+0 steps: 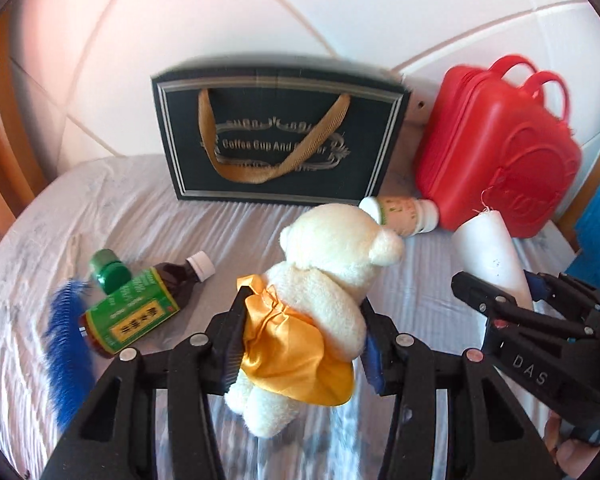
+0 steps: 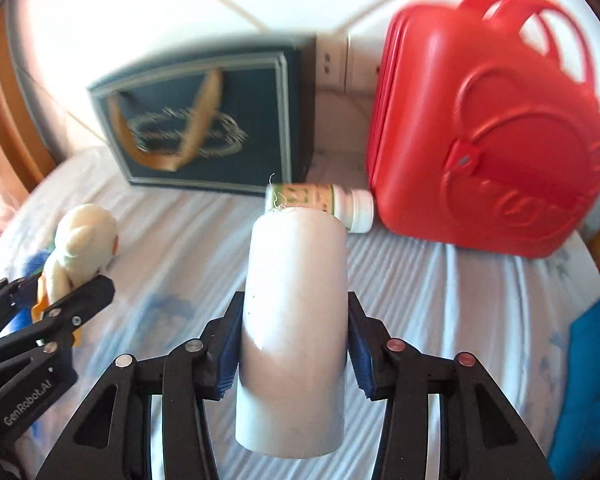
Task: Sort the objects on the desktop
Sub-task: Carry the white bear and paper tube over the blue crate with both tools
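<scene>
At the far left a curved wooden frame (image 1: pixel 4 128) bounds the bed (image 1: pixel 160 220), whose pale, wrinkled sheet carries everything. Near that left edge a blue feather (image 1: pixel 66 344) lies beside a brown syrup bottle (image 1: pixel 140 308) on its side, with a small green-capped bottle (image 1: pixel 109 270) touching its upper side. Open sheet stretches from these bottles to the far wall.

The left hand-held gripper (image 1: pixel 300 320) is clamped on a cream teddy bear (image 1: pixel 324 280) in a yellow satin skirt, held at the waist and lifted off the sheet, head pointing away. Beyond it a dark gift bag (image 1: pixel 276 132) with gold ribbon handles stands upright against the white tiled wall (image 1: pixel 300 8), just in front of the wall sockets (image 2: pixel 336 60).

To the right of the bag a white medicine bottle (image 2: pixel 324 204) with a green label lies on its side, its cap touching the red plastic case (image 2: pixel 492 128) that leans against the wall. A narrow strip of sheet separates bag and case.

The right hand-held gripper (image 2: pixel 294 348) is closed on a white cylinder (image 2: pixel 296 320), which points forward toward the medicine bottle. Bare sheet lies right of it, ending at a blue cloth (image 2: pixel 592 380) on the near right edge.
</scene>
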Demonstrator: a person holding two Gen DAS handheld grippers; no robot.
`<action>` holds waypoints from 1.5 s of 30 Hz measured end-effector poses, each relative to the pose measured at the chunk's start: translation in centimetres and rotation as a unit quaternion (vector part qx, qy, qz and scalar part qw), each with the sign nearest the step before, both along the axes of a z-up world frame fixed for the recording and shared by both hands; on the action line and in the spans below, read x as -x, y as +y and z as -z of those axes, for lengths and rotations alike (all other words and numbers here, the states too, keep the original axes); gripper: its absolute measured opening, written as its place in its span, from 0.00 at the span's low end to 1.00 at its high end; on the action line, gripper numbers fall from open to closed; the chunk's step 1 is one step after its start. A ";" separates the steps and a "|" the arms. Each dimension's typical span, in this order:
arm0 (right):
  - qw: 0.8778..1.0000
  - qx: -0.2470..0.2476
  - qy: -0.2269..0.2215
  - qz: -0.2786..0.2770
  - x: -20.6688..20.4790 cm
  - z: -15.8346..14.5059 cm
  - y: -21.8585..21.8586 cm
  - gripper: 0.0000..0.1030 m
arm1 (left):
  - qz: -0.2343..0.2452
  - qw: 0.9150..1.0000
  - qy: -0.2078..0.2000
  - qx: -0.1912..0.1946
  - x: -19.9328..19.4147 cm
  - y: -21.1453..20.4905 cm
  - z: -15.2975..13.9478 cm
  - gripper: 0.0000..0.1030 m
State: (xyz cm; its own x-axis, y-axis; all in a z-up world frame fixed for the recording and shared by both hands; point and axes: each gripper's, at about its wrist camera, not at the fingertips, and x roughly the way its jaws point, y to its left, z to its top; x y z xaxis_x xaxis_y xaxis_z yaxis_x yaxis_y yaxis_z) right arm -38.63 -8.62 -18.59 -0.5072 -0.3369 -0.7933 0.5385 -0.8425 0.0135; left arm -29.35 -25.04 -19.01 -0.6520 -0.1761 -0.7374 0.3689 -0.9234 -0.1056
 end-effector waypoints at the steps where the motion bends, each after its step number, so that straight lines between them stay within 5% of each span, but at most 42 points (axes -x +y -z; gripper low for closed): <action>1: 1.000 0.006 0.007 0.000 -1.4 -1.2 0.4 0.44 | 0.000 1.000 0.007 0.003 -1.0 0.3 -1.1 0.46; 15: 0.989 0.046 0.140 0.025 -18.8 -15.9 6.3 0.44 | 0.047 0.991 0.119 0.023 -15.1 7.8 -13.6 0.46; 27: 0.968 0.072 0.215 0.109 -28.4 -24.4 19.1 0.44 | 0.157 0.969 0.188 0.038 -19.7 21.5 -20.1 0.46; 39: 0.936 0.056 0.262 0.230 -32.5 -28.5 37.6 0.44 | 0.272 0.936 0.220 0.042 -20.1 39.9 -24.4 0.46; 45: 0.927 0.027 0.257 0.273 -31.4 -26.9 45.5 0.44 | 0.316 0.926 0.203 0.046 -19.2 48.2 -23.9 0.46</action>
State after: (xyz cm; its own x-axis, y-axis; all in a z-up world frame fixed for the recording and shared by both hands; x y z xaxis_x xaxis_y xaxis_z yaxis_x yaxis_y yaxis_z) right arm -7.27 36.85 8.34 -0.9196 0.0494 -0.3899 -0.0212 -0.9969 -0.0762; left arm -10.13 23.15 4.91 -0.8669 0.2850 -0.4089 -0.3007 -0.9533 -0.0271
